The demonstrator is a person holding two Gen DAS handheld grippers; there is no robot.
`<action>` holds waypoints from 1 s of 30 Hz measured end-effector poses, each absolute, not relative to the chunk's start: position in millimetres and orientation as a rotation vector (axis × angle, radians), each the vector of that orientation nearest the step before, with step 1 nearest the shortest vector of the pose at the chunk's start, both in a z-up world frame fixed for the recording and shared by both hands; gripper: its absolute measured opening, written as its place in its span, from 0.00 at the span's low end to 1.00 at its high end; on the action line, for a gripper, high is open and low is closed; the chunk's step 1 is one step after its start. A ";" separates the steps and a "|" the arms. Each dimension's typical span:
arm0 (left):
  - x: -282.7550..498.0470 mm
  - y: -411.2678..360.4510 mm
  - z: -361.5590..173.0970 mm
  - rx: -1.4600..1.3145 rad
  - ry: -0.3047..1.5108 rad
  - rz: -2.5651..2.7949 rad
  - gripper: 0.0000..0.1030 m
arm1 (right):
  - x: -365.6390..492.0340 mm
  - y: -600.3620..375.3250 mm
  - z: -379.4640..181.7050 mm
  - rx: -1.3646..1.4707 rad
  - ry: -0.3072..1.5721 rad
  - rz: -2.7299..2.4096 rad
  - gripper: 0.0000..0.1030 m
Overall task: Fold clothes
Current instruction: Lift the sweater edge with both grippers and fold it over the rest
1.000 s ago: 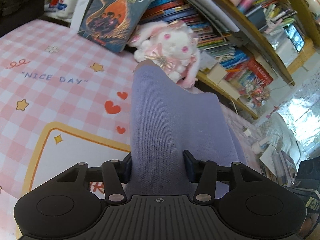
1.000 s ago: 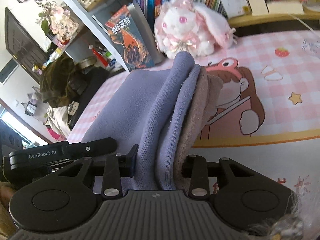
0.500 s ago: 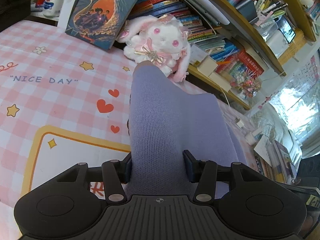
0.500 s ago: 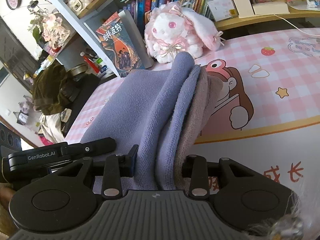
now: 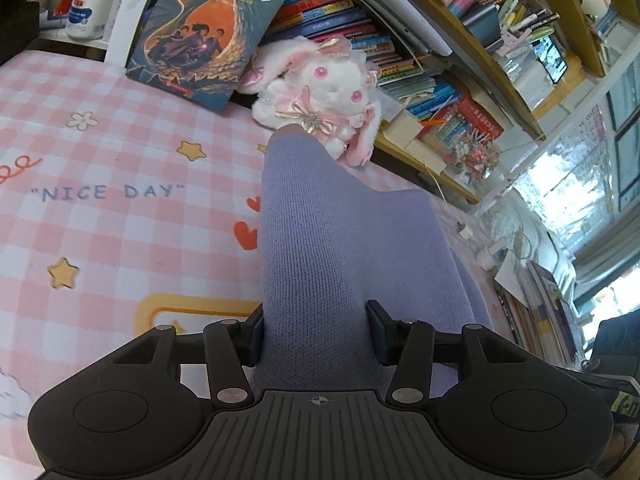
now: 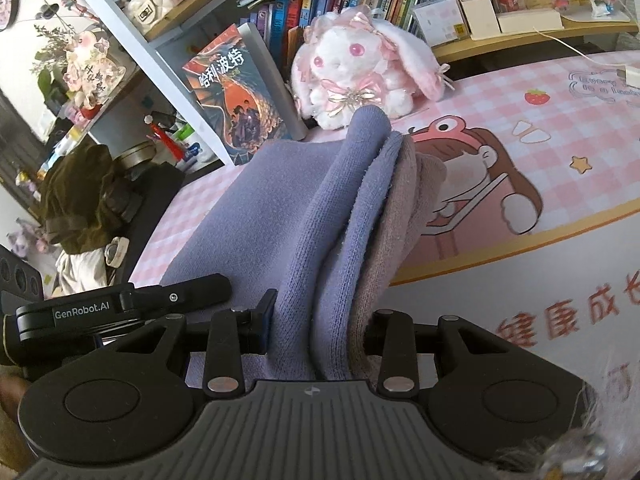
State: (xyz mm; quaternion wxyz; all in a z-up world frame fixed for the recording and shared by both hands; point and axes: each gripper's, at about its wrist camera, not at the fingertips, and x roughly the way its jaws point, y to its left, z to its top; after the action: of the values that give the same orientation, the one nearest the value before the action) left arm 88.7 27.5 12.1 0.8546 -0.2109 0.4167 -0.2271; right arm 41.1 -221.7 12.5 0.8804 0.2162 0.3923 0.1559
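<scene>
Lavender knit garment [image 5: 332,248] held up over the pink checked table mat [image 5: 120,168] – left gripper [image 5: 316,332] clamps one smooth fold, right gripper [image 6: 316,320] clamps several bunched layers, the right-hand ones greyish-mauve – fabric sags between them.

"NICE DAY" on the pink checked mat [image 5: 120,152]; "GenRobot.AI" on the left gripper [image 6: 120,308]; "哈利·波特" on the book [image 5: 200,28].

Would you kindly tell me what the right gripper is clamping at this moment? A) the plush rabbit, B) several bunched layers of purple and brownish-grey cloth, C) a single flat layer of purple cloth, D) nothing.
B: the right gripper is shut on the purple garment, with purple folds and a brownish-grey layer bunched between its fingers.
</scene>
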 end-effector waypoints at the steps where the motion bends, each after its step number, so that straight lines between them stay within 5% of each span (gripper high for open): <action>1: 89.5 33.2 11.7 -0.442 0.877 -0.484 0.47 | 40.0 -215.8 12.6 0.452 0.815 0.317 0.32; 14: 106.8 113.1 4.4 -0.514 0.853 -0.482 0.47 | 54.7 -135.6 15.3 0.391 0.802 0.332 0.32; 30: 197.9 138.4 -6.4 -0.568 0.794 -0.432 0.47 | 171.6 -107.7 13.6 0.285 0.792 0.431 0.32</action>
State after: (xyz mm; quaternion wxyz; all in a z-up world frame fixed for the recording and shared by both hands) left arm 197.9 138.4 -6.4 0.8608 -0.2706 0.3786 -0.2061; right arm 171.6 -107.7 13.6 0.8903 0.1374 0.3813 0.2076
